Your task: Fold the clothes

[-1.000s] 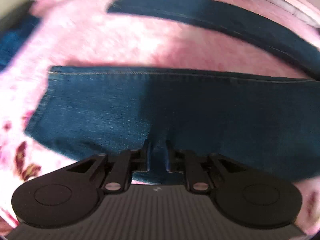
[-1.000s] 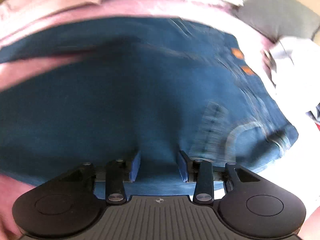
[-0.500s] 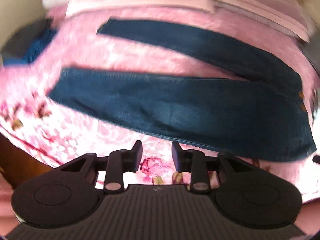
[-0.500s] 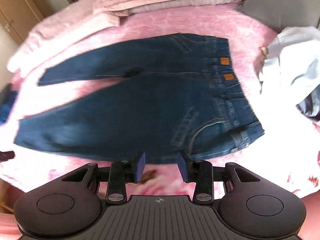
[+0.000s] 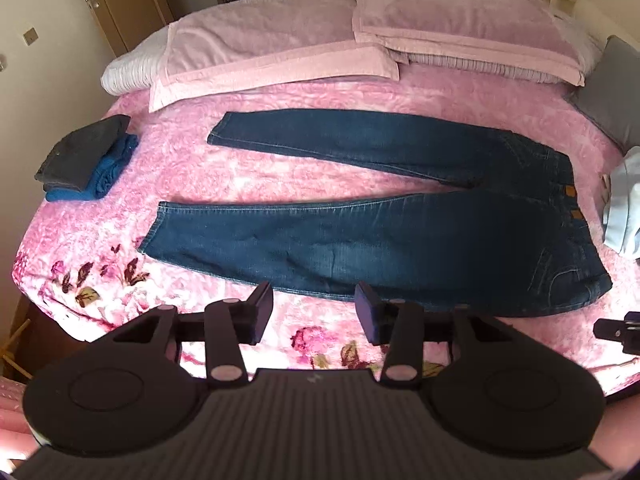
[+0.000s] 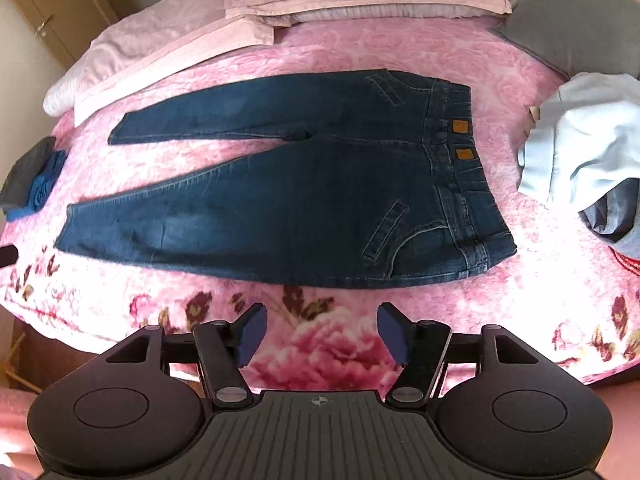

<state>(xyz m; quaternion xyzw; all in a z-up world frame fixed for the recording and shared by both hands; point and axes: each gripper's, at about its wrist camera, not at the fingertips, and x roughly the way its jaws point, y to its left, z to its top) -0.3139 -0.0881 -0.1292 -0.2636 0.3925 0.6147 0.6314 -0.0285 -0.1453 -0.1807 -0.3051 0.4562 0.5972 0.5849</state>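
Dark blue jeans [image 5: 360,236] lie flat on the pink floral bedspread [image 5: 248,184], legs spread to the left, waistband to the right; they also show in the right wrist view [image 6: 304,184]. My left gripper [image 5: 314,312] is open and empty, held above the bed's near edge, short of the lower leg. My right gripper [image 6: 320,334] is open and empty, above the near edge below the jeans' hip. The right gripper's tip [image 5: 616,330] shows at the right edge of the left wrist view.
A folded stack of dark grey and blue clothes [image 5: 86,160] sits at the bed's left. A pale blue garment pile [image 6: 584,144] lies at the right. Pink pillows [image 5: 460,36] and a grey cushion [image 6: 568,20] line the head. A wooden door [image 5: 116,4] stands behind.
Both grippers pulled back and up from the jeans toward the bed's near edge. The left gripper let go of the leg fabric and opened; the right opened wider. The jeans now lie flat.
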